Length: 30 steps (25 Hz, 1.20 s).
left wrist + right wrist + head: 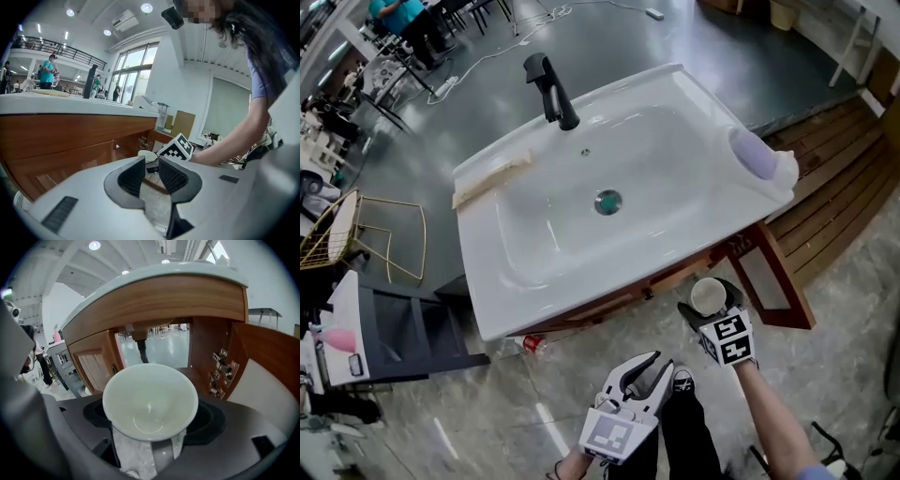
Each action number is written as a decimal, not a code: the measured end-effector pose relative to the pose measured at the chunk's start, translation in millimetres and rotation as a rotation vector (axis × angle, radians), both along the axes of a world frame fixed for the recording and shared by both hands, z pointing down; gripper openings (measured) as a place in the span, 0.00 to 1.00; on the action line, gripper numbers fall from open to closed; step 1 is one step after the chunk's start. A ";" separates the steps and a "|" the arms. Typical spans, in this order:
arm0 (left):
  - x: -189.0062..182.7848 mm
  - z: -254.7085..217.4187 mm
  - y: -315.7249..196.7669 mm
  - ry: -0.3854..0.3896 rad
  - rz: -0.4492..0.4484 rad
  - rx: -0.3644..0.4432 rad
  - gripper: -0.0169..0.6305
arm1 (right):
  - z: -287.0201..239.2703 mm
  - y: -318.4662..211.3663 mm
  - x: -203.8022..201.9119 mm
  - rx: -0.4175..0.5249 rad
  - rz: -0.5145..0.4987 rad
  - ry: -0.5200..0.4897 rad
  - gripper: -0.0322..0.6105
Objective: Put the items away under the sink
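White cup: empty, mouth facing the camera, handle pointing down between the jaws. The right gripper pinches it, with a pad on either side of the bowl. The head view puts the cup just below the sink's front edge, near its right corner, in front of the open cabinet.

Cabinet door is swung wide to the right, hinges showing. The cup is outside the opening and not set down. I judge the put-away of this item about half done; what is left is carrying it in and letting go.

Inside the cabinet I make out only a dark pipe and the room beyond. The shelf floor is hidden behind the cup, so I cannot tell what it holds.

Left gripper: jaws slightly parted, nothing between them. It is held low, in front of the cabinet's closed left panel.

Likely left to do: a purple item at the sink's right rear corner, and a pale strip-like thing on its left edge.

Sink basin is bare apart from the drain.
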State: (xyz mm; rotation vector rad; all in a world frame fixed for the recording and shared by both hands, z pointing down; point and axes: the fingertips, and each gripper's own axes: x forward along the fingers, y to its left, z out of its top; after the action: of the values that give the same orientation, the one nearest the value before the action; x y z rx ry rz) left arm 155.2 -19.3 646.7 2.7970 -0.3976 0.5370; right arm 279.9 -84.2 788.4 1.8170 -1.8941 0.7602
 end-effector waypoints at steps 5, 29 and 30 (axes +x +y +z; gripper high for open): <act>-2.8 14.3 -1.8 0.013 0.003 -0.007 0.18 | 21.3 -19.8 -0.4 -0.009 0.002 -0.004 0.68; -23.5 73.4 -32.3 -0.009 0.055 0.062 0.18 | 99.2 -103.9 -0.9 0.008 0.029 0.087 0.68; -22.0 75.1 -33.4 -0.008 0.053 0.061 0.18 | 102.7 -104.6 1.7 0.005 0.036 0.086 0.68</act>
State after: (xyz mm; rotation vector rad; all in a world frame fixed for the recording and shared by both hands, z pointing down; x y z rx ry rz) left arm 133.2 -52.7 721.8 2.8720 -0.3474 0.5572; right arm 281.6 -188.8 891.0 1.8611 -1.8149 0.6785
